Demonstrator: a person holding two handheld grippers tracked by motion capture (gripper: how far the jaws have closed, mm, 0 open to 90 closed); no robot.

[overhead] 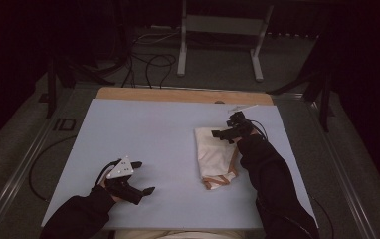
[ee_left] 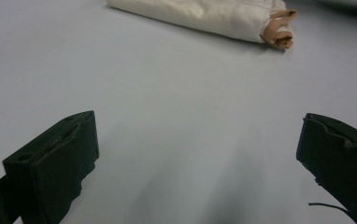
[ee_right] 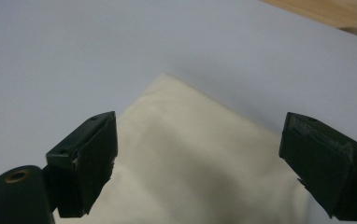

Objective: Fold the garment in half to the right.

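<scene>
The bench [overhead: 143, 124] is covered by a pale blue sheet. A folded cream cloth bag [overhead: 215, 152] with brown handles is laid on its right half. The right gripper [overhead: 226, 133] is held just above the bag's far end, jaws spread wide with nothing between them. The left gripper [overhead: 143, 177] is seen at the near left, well apart from the bag, jaws likewise wide and empty.

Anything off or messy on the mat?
Mostly tidy. The folded cream cloth lies flat on the blue mat, but its brown straps spill out loose and crumpled at the near end. The right hand-held gripper hangs open over the cloth's far end, holding nothing.
</scene>
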